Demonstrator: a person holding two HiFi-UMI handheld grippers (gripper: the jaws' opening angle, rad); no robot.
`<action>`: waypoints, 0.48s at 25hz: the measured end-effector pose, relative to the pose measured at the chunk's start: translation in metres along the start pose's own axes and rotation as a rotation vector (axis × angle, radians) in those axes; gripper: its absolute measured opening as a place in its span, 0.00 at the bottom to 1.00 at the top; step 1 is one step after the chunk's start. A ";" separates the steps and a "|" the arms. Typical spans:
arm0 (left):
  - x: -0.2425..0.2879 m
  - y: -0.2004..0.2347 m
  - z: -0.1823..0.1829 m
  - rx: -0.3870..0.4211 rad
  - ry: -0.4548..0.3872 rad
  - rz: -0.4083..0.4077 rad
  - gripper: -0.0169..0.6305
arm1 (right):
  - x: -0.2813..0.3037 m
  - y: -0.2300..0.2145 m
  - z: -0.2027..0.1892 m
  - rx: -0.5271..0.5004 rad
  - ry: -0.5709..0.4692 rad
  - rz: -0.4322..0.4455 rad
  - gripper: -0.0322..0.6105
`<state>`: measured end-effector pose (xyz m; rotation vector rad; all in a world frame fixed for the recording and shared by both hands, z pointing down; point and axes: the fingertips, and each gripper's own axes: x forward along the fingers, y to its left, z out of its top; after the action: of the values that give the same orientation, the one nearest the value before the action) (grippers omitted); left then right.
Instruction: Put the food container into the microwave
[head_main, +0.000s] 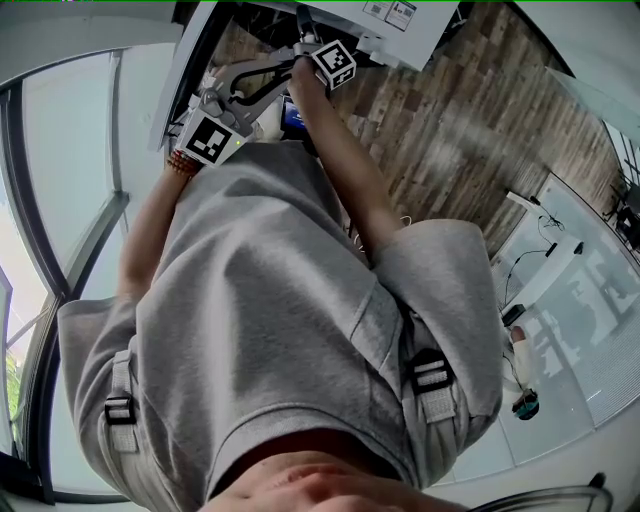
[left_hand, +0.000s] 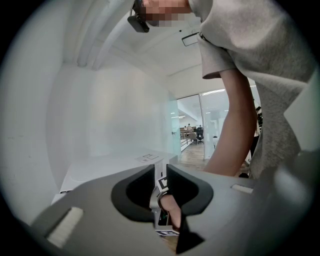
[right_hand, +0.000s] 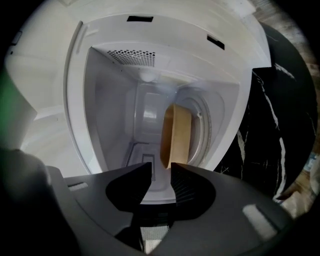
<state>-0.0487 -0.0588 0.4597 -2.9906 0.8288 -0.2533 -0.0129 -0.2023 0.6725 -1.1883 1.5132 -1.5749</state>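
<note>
Placement looks all but finished, judging by where things lie. The left gripper (left_hand: 160, 172) takes no part in it. Its fingers stand a narrow slit apart with nothing between them, and through the slit only a hand and a marker cube show further off. Ahead of it a paper sticker (left_hand: 149, 158) lies on a white flat top, its print too small to read. The right gripper (right_hand: 160, 170) faces the open microwave (right_hand: 85, 100). Its fingers are parted by a modest gap and hold nothing. The food container (right_hand: 177, 135), a tan round tub, already sits inside the cavity on the turntable (right_hand: 202, 120). Its near edge shows just past the right-hand fingertip, and I cannot tell whether the two still touch. The next move probably calls for drawing this gripper straight back out of the cavity without nudging the tub. After that the door can be swung shut, though none of these views shows for certain where the door is. In the head view the white cabinet carries a label (head_main: 400, 12) that is also illegible. The black-and-white square on the marker cube (head_main: 335, 65) is a pattern, not text, and no brand name can be read anywhere.
</note>
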 end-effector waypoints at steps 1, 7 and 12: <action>0.001 -0.001 0.000 -0.001 0.001 0.002 0.14 | 0.000 0.001 -0.004 -0.009 0.023 0.001 0.26; 0.004 -0.001 0.001 -0.006 -0.004 0.034 0.14 | -0.001 0.013 -0.024 -0.037 0.133 0.036 0.26; 0.006 0.002 -0.003 -0.030 0.003 0.066 0.14 | -0.005 0.020 -0.032 -0.049 0.198 0.055 0.26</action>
<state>-0.0458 -0.0637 0.4630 -2.9838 0.9385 -0.2457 -0.0433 -0.1878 0.6543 -1.0325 1.7041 -1.6669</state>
